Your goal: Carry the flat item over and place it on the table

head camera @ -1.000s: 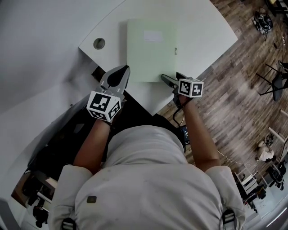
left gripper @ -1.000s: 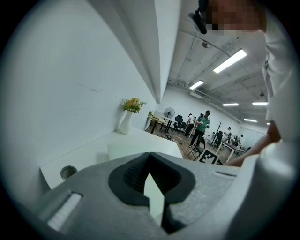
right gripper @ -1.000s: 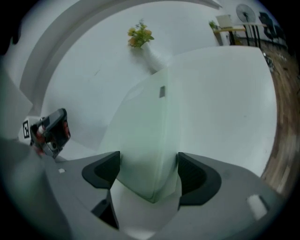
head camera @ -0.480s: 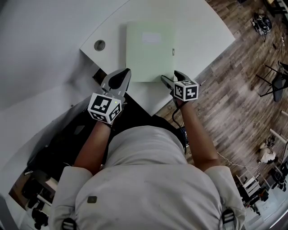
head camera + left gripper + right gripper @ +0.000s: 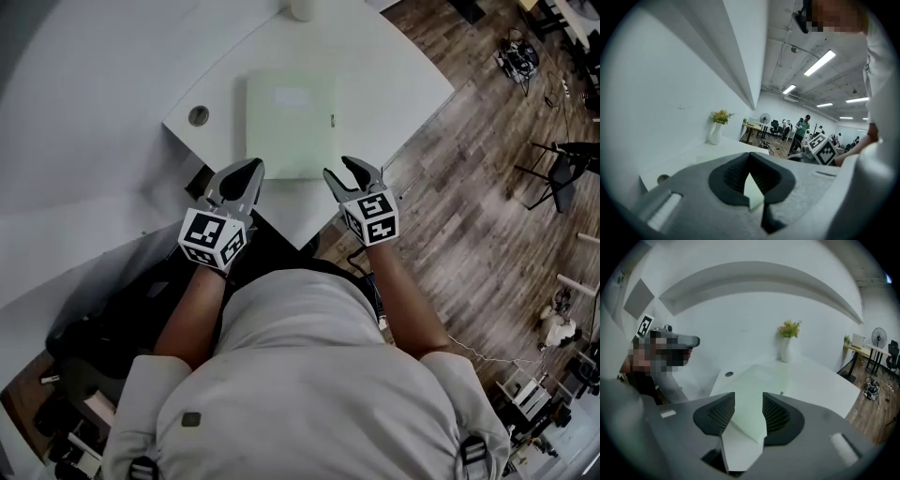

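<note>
The flat item [image 5: 289, 125] is a pale green board with a white label, lying flat on the white table [image 5: 394, 80]. My right gripper [image 5: 342, 170] hovers just off its near right corner and is open. Its jaws have just been closing, with nothing between the pads. In the right gripper view the board [image 5: 757, 378] shows below, through the gap of that gripper [image 5: 748, 396]. My left gripper [image 5: 253, 167] is near the board's near left corner, clear of it. Its fingertips meet, so it is shut and empty [image 5: 749, 155].
A white vase [image 5: 302, 7] with flowers [image 5: 788, 328] stands at the table's far edge. A round cable hole [image 5: 199, 116] sits left of the board. White wall runs along the left. Wooden floor, a chair [image 5: 562, 173] and clutter lie to the right; people [image 5: 801, 131] stand far off.
The right gripper has come away from the board's near right corner, risen and rolled, and its jaws have narrowed. The left gripper has lifted a little. The board stays flat on the table.
</note>
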{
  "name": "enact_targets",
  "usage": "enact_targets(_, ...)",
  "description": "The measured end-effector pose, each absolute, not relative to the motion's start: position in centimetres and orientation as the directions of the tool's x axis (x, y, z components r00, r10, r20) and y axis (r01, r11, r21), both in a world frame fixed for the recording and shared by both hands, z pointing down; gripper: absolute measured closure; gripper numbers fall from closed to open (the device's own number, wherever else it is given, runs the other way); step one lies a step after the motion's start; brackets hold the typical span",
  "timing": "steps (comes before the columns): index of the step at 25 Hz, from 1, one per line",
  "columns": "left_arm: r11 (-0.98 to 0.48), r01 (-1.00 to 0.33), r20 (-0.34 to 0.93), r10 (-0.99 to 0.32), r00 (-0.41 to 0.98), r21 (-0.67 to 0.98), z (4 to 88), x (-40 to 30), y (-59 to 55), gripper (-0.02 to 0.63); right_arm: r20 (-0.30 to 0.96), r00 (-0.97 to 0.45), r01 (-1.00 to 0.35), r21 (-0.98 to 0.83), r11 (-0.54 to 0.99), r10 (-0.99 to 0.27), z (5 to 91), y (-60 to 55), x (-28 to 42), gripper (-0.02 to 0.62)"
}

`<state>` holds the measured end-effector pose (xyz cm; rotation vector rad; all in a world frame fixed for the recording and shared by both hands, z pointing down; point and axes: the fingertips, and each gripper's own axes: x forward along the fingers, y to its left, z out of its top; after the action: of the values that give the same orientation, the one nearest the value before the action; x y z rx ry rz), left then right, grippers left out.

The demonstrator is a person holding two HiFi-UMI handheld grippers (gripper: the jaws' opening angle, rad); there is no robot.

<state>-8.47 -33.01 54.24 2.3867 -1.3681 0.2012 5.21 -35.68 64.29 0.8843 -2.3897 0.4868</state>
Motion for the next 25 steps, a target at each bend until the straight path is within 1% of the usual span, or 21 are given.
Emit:
enact_targets(4, -0.457, -0.857, 0.274, -0.815, 0.51, 0.238, 51.9, -7.4, -31.5, 0.606, 0.513, -0.672, -0.669, -0.113, 0.735, -0.533, 59.3, -34.0, 5.7, 0.446)
enact_targets(12, -0.478, -0.858, 0.193, -0.839, 0.509, 0.186, 46.2, -5.1, -28.3, 0.606, 0.367, -0.719, -0.651, -0.056, 0.757, -0.591, 51.0, -30.7, 6.9, 0.5)
enact_targets(16, -0.483, -0.858, 0.166, -0.844, 0.51, 0.176, 44.1, -4.3, -26.5, 0.606, 0.321, -0.734, -0.642, -0.042, 0.765, -0.599, 48.5, -29.1, 7.5, 0.52)
enact_targets(22, -0.499, -0.855, 0.119, -0.849, 0.515, 0.138, 41.2, -2.9, -25.1, 0.606, 0.249, -0.752, -0.634, -0.024, 0.773, -0.61, 45.3, -27.5, 8.5, 0.585)
enact_targets(25, -0.497, -0.859, 0.107, -0.854, 0.51, 0.122, 40.2, -2.8, -24.0, 0.606, 0.221, -0.76, -0.63, -0.018, 0.776, -0.611, 44.1, -26.5, 8.6, 0.586)
